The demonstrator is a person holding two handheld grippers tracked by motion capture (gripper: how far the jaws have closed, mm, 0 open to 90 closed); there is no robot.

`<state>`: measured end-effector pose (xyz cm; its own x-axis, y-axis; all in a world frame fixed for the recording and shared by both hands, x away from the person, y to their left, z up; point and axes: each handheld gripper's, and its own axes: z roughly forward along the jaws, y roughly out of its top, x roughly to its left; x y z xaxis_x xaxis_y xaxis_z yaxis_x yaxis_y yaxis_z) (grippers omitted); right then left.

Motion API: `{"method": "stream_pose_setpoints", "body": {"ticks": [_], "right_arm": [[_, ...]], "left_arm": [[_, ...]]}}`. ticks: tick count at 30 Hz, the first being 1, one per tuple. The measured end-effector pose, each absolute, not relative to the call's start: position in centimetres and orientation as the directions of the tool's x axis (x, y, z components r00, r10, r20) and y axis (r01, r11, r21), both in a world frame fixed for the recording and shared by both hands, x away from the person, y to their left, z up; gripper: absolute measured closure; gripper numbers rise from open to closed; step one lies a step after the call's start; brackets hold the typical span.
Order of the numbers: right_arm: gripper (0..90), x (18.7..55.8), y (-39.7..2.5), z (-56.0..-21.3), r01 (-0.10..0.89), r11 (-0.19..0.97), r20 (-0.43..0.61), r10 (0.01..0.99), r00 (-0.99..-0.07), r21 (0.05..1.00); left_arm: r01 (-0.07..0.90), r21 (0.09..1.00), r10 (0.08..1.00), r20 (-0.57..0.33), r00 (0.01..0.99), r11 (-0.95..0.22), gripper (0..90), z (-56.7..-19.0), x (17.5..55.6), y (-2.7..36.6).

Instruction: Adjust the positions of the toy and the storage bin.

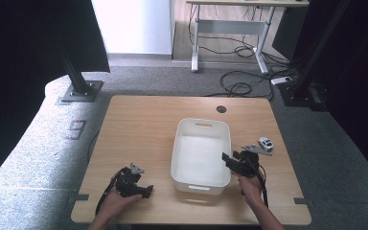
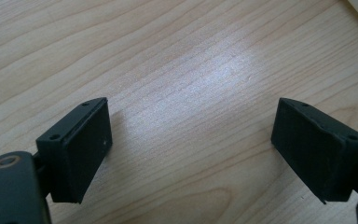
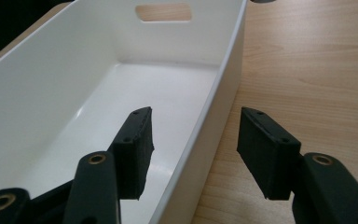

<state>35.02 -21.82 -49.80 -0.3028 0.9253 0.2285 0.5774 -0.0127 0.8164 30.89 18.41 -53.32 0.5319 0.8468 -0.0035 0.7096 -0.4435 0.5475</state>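
Right gripper (image 3: 193, 149): two black jaws spread apart, straddling the long side wall of the white rectangular plastic tub (image 3: 216, 116). One jaw sits inside the tub, the other outside over the light wood-grain tabletop (image 3: 317, 79). Cannot tell if either pad touches the wall. Tub interior bare, glossy. Slot handle cut-out (image 3: 163, 12) in the far end wall, wood visible through it.

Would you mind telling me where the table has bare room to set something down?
The widest free patch is the table's left half, between its left edge and the white bin, beyond the left tool. A bare strip runs behind the bin around the round hole. It is crowded right of the bin, where the right tool straddles its wall near a small toy car.
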Motion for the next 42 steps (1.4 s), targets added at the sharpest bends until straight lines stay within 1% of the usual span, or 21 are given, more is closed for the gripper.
{"method": "stream_pose_setpoints", "body": {"ticks": [1, 2, 3, 4, 6, 13, 15, 18, 21, 25, 28, 34, 35, 37, 38, 42], "right_arm": [[44.8, 35.0, -21.8, -49.8, 0.577, -0.013, 0.229, 0.925, -0.303, 0.816], [44.8, 34.8, -21.9, -49.6, 0.554, 0.041, 0.174, 0.928, -0.330, 0.832], [44.8, 34.8, -21.9, -49.6, 0.554, 0.041, 0.174, 0.928, -0.330, 0.832], [43.6, 34.7, -22.1, -49.5, 0.537, 0.089, 0.127, 0.927, -0.352, 0.839], [42.1, 34.5, -22.3, -49.4, 0.529, 0.104, 0.114, 0.925, -0.364, 0.842], [40.8, 33.8, -23.9, -48.8, 0.512, 0.084, 0.161, 0.894, -0.417, 0.855], [38.2, 33.6, -24.7, -48.6, 0.502, 0.105, 0.148, 0.887, -0.438, 0.858], [36.1, 33.5, -25.3, -48.5, 0.499, 0.096, 0.160, 0.881, -0.445, 0.861], [36.1, 33.4, -25.5, -48.3, 0.486, 0.088, 0.158, 0.882, -0.443, 0.870], [36.2, 33.2, -26.0, -47.9, 0.485, 0.082, 0.178, 0.867, -0.466, 0.871], [36.1, 33.2, -26.2, -47.8, 0.475, 0.096, 0.164, 0.864, -0.476, 0.875], [35.1, 33.2, -26.8, -47.9, 0.448, 0.109, 0.120, 0.884, -0.452, 0.887], [37.1, 33.3, -27.2, -48.0, 0.450, 0.102, 0.117, 0.894, -0.432, 0.887], [37.0, 33.4, -27.4, -48.0, 0.461, 0.095, 0.123, 0.899, -0.420, 0.882], [37.0, 33.5, -27.7, -48.2, 0.475, 0.075, 0.144, 0.901, -0.409, 0.877], [36.7, 33.8, -28.3, -48.4, 0.501, 0.075, 0.155, 0.903, -0.402, 0.862]], "left_arm": [[0.710, 0.548, 0.847, -0.003, 0.532, -0.443, 12.7, -53.3, 30.9, 18.4], [0.709, 0.548, 0.847, -0.004, 0.532, -0.444, 12.7, -53.3, 30.9, 18.4], [0.709, 0.548, 0.847, -0.004, 0.532, -0.444, 12.7, -53.3, 30.9, 18.4], [0.709, 0.548, 0.847, -0.003, 0.532, -0.444, 12.7, -53.3, 30.9, 18.4], [0.710, 0.548, 0.847, -0.004, 0.532, -0.444, 12.7, -53.3, 30.9, 18.4], [0.709, 0.548, 0.847, -0.004, 0.531, -0.443, 12.7, -53.3, 30.9, 18.4], [0.710, 0.548, 0.847, -0.004, 0.531, -0.442, 12.7, -53.3, 30.9, 18.4], [0.710, 0.548, 0.847, -0.003, 0.531, -0.443, 12.7, -53.3, 30.8, 18.4], [0.710, 0.548, 0.848, -0.004, 0.531, -0.442, 12.7, -53.3, 30.8, 18.4], [0.709, 0.548, 0.847, -0.003, 0.532, -0.444, 12.7, -53.3, 30.8, 18.4], [0.709, 0.547, 0.846, -0.003, 0.533, -0.445, 12.7, -53.3, 30.9, 18.4], [0.709, 0.547, 0.846, -0.003, 0.534, -0.445, 12.7, -53.3, 30.9, 18.4], [0.709, 0.547, 0.846, -0.003, 0.534, -0.445, 12.7, -53.3, 30.8, 18.4], [0.708, 0.547, 0.845, -0.003, 0.534, -0.446, 12.7, -53.3, 30.8, 18.4], [0.708, 0.547, 0.845, -0.004, 0.535, -0.446, 12.7, -53.3, 30.8, 18.4], [0.708, 0.547, 0.845, -0.004, 0.535, -0.446, 12.7, -53.3, 30.8, 18.4]]}}
